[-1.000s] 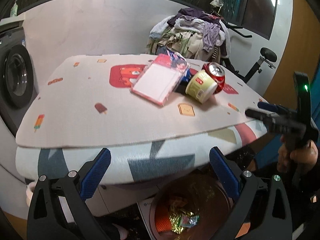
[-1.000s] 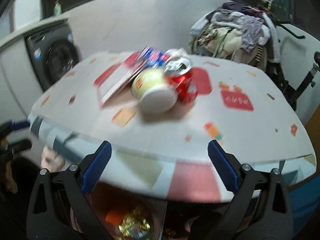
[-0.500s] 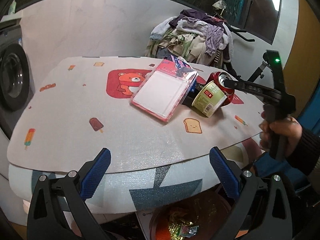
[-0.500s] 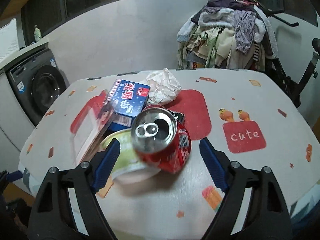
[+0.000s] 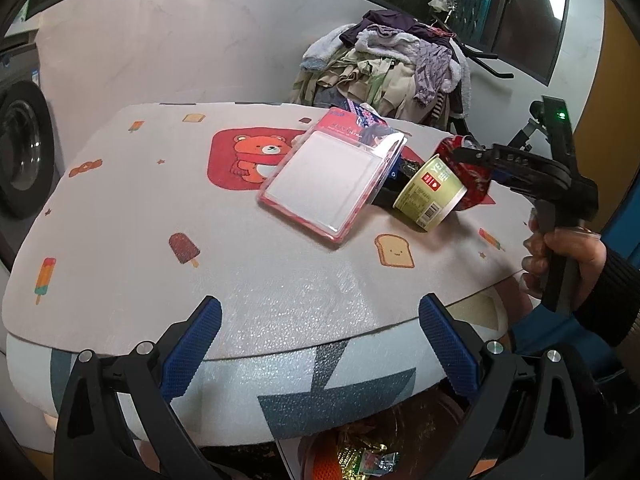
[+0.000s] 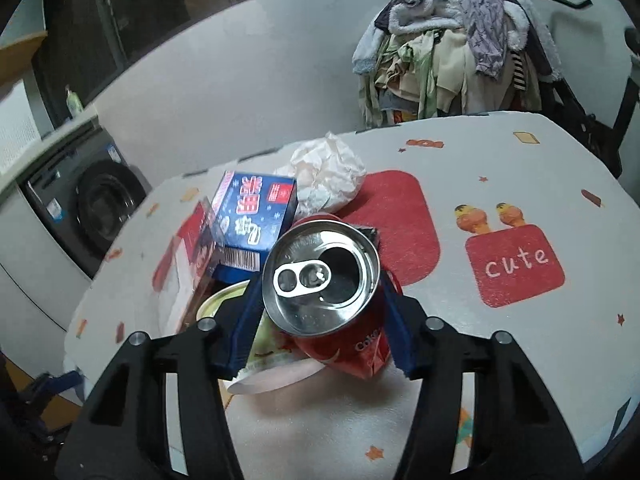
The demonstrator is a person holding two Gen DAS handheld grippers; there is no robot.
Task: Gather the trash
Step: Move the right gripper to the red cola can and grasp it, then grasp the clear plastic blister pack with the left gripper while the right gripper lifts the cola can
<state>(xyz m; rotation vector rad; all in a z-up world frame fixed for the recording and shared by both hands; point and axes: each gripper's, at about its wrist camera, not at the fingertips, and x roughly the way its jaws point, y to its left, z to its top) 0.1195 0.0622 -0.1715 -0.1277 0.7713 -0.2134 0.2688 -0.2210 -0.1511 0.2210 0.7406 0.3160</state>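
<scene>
Right wrist view shows the right gripper (image 6: 320, 308) closed in around the red can (image 6: 332, 300): its jaws have just been closing, and both blue pads now lie against the can's dented sides, so it reads as pinching the can. 1 second ago this gripper hung spread wide at the near edge of the table (image 6: 520, 184) with the can well ahead of it; since then it has come in over the tabletop and straddled the can. Judging from the left wrist view, the can is still resting on the table, not yet lifted, with the person's hand (image 5: 568, 256) on the gripper's handle to its right.

Touching the can on its left lies the tipped green paper cup (image 6: 256, 340); just beyond the can sit the blue box (image 6: 256, 216) and, leaning on it, the pink plastic package (image 5: 332, 180). Behind the can, a little farther off, is the crumpled white tissue (image 6: 328, 172).

The left gripper (image 5: 320, 344) hovers spread and empty at the near edge of the table, well short of the can. Below that edge the orange bin (image 5: 352, 456) already holds wrappers.

The grasp looks made, so the likely next step is lifting the can clear of the cup and carrying it back to the bin
</scene>
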